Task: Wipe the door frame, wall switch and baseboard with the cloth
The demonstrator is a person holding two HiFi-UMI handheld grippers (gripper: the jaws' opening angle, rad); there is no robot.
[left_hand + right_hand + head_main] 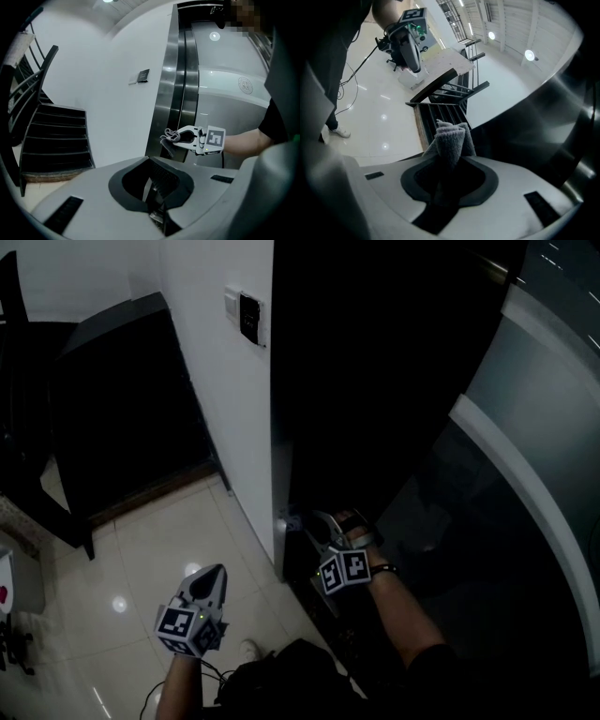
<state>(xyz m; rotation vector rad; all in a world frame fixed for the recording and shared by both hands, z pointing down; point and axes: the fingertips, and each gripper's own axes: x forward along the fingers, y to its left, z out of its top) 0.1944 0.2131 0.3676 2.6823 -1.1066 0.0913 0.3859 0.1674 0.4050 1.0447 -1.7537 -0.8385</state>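
So, right gripper [449, 164] is clamping the grey cloth [451, 138] | door frame [169, 93] is sitting just ahead of it | left gripper [155, 190] is hanging clenched, nothing in it

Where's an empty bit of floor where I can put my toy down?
The shiny cream tiled floor is bare between the dark staircase and the white wall, just ahead of the left hand-held gripper. It is crowded by the metal door frame, where the right hand-held gripper holds the grey cloth.
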